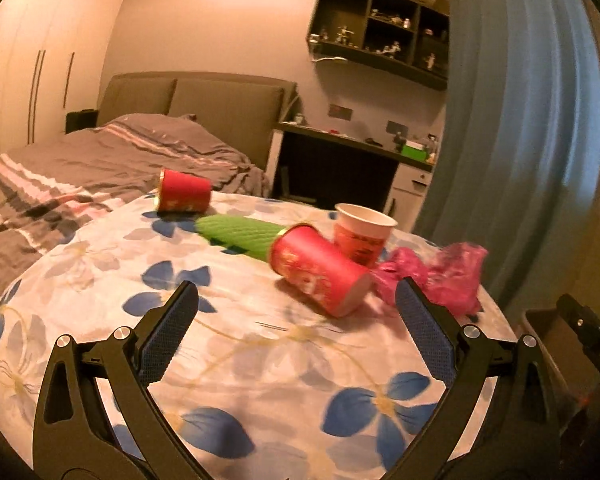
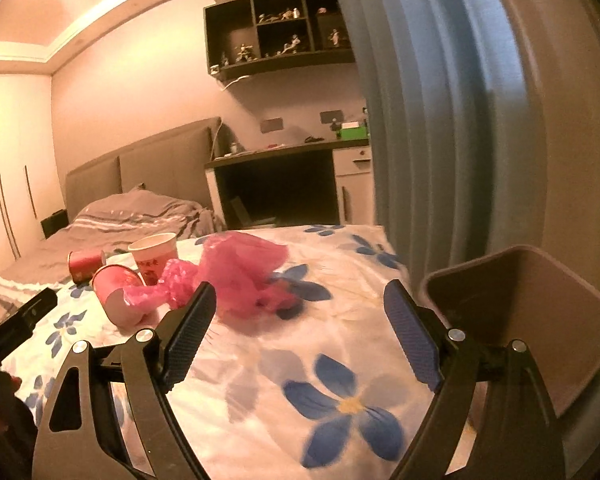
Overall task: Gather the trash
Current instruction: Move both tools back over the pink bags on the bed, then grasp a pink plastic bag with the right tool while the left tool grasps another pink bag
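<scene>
Your left wrist view gives you the whole litter line on the flowered cloth: far left a red cup on its side, then a green ribbed tube lying flat, its near end touching a second tipped red cup, behind that an upright paper cup, and the crumpled pink plastic bag at the right end. The bin only peeks in at the right edge there. Your right wrist view loses the green tube almost entirely, but it shows you the brown bin properly, open mouth just beside the table edge, and the pink bag spread wide in the middle of the cloth. It also catches the tip of your other tool at the far left.

Now the fingers. Your left gripper stands spread wide over bare cloth, nothing between the pads, the near red cup lying just ahead of the gap. Your right gripper is spread wide too, empty, the pink bag just ahead of its left finger, whether touching I cannot tell
</scene>
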Available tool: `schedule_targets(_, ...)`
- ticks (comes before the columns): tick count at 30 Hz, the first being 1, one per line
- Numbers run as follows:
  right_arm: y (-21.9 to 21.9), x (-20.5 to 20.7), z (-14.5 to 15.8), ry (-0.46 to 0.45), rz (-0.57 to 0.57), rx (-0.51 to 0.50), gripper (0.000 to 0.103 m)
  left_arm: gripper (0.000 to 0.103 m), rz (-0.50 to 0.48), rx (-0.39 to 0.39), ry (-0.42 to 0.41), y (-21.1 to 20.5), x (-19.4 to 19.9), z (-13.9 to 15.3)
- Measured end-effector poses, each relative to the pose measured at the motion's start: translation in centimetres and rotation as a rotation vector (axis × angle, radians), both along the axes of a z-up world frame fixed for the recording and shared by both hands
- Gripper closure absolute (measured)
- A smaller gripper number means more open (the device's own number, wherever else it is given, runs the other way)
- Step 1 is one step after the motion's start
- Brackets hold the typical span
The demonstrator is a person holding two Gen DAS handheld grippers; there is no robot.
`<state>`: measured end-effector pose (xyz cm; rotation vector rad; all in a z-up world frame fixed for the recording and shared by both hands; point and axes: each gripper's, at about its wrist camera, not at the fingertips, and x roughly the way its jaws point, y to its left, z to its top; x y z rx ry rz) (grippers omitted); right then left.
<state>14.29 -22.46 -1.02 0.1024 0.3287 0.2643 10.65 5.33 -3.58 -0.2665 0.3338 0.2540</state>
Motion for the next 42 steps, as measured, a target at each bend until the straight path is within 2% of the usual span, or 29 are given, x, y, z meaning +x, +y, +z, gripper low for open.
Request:
schedule_targets(8,4.7,4.2,-0.3,0.051,0.070,-0.014,0.025,0.006,0.007,-0.002,0.021,1.5,0.6,-0.6)
schedule_targets(13,7.3,6.2,-0.5,0.070,0.095,-0.062,0.033,0.006,-0.021,-0.015,0.040,1.7,1.2,-1.0)
schedule_targets(16,8.1,7.7,-0.9,0.118,0.092,-0.088,0.044,0.006,-0.042,-0.006,0.046,1.5,1.6,-1.0)
schedule_targets(19,8.1,8.5,-1.3,0.157,0.092,-0.089,0.062,0.006,-0.059,0.001,0.051,1.1,2.0,-1.0)
schedule_targets(20,8.1,8.5,-1.4,0.164,0.094,-0.089,0.074,0.006,-0.067,0.003,0.053,0.8,2.1,-1.0)
schedule_targets(21,8.0,8.5,-1.5,0.168,0.095,-0.091,0.080,0.006,-0.072,0.005,0.054,0.7,2.2,-1.0)
schedule_targets(24,7.6,8.2,-1.8,0.178,0.087,-0.088,0.093,0.006,-0.088,0.016,0.052,0.1,2.2,-0.9)
schedule_targets(34,2.1,2.5,-0.1,0.070,-0.001,-0.023,0.094,0.006,-0.215,-0.049,0.067,-2.4,3.6,-1.1)
schedule_targets(42,-2.4,-1.4,-0.4,0.050,-0.052,0.007,0.094,0.008,-0.315,-0.114,0.108,-5.3,5.0,-2.0)
